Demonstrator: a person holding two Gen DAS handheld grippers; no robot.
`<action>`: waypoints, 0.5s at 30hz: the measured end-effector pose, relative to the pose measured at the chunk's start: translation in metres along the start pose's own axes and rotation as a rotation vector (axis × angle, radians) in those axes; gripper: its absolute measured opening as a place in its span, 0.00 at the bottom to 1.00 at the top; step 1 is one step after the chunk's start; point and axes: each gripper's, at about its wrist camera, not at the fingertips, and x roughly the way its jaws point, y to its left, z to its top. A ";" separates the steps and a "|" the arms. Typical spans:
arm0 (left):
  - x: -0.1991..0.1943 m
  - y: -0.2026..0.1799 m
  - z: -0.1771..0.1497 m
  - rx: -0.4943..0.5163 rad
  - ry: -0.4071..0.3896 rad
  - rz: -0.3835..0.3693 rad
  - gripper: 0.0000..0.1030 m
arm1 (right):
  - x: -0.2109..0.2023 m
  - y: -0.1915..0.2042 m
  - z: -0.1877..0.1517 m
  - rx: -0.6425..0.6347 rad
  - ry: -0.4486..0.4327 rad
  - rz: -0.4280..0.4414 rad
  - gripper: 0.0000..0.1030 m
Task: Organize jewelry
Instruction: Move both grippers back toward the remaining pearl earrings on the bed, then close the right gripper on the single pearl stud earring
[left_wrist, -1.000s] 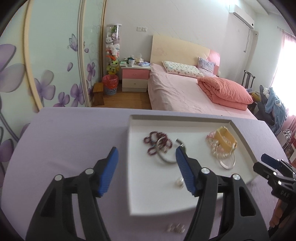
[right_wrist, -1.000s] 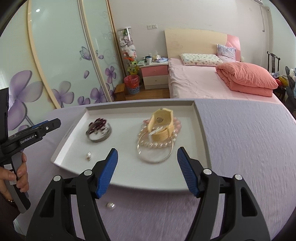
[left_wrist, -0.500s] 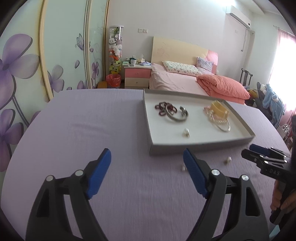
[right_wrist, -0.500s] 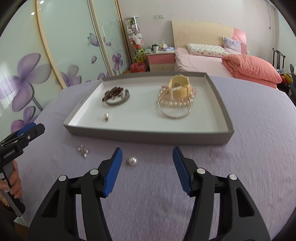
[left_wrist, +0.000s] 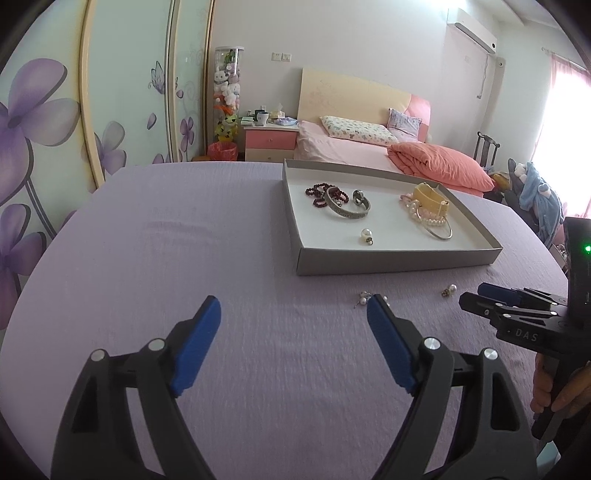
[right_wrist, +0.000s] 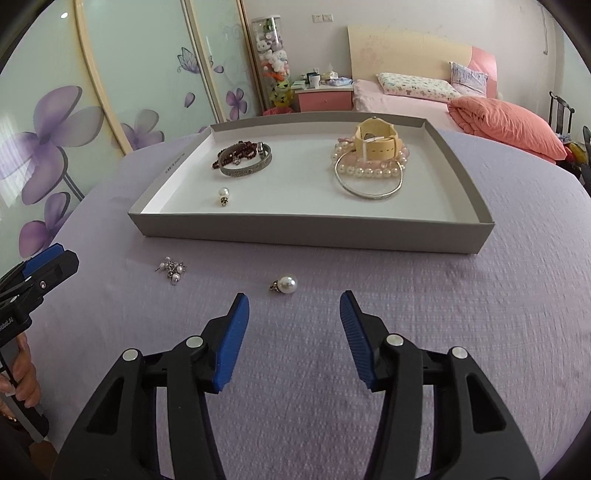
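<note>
A grey tray (right_wrist: 310, 230) (left_wrist: 399, 264) holds a silver bangle with dark red beads (right_wrist: 245, 160) (left_wrist: 347, 206), a pearl earring (right_wrist: 223, 195) (left_wrist: 366, 235), and a yellow watch on pearl bracelets (right_wrist: 375, 147) (left_wrist: 430, 206). On the purple cloth in front of the tray lie a pearl earring (right_wrist: 286, 285) (left_wrist: 449, 290) and a small cluster earring (right_wrist: 173, 268) (left_wrist: 364, 299). My right gripper (right_wrist: 293, 312) is open and empty just behind the loose pearl. My left gripper (left_wrist: 293, 314) is open and empty, left of the cluster earring.
The purple-covered table (left_wrist: 166, 240) stretches left of the tray. Behind are a pink bed (left_wrist: 354, 151), a nightstand (left_wrist: 271, 142) and flowered wardrobe doors (left_wrist: 44, 110). Each gripper shows at the edge of the other's view.
Both grippers have pulled back from over the tray toward the table's near side and lowered. The right gripper now sits close behind the loose pearl earring.
</note>
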 end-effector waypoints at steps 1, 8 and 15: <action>0.001 0.000 0.000 0.000 0.001 0.000 0.79 | 0.001 0.001 0.000 -0.001 0.002 -0.001 0.51; 0.006 0.000 -0.001 0.000 0.005 -0.006 0.79 | 0.009 0.007 0.000 -0.022 0.022 -0.011 0.47; 0.006 0.000 0.000 0.001 0.006 -0.003 0.79 | 0.019 0.016 0.006 -0.052 0.020 -0.056 0.38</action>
